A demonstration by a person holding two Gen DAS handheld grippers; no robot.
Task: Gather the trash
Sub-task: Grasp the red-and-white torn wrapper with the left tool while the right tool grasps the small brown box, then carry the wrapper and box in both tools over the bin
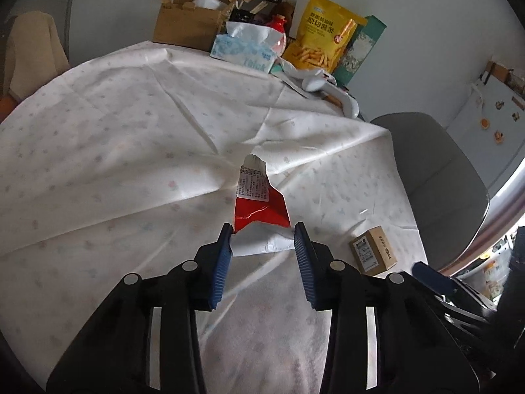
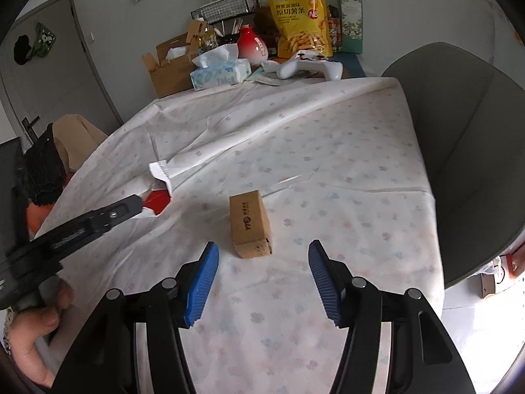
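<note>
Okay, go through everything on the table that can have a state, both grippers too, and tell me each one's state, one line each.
Left gripper: open, fingers around the wrapper's near end.
Right gripper: open, short of the small box.
Red wrapper: torn open, crumpled, lying flat.
Small box: closed, lying on its side.
Tissue box: open, tissue sticking out.
Big cardboard box: flaps open.
Yellow snack bag: upright; sealed or not, cannot tell.

White tablecloth dotted with pale pastel flowers. On it, red-and-white wrapper with small printed text, and plain brown cardboard box marked in dark print. At the cloth's far edge, yellow snack bag, light-blue tissue pack, red-and-white vase. Beside the cloth, grey chair.
</note>
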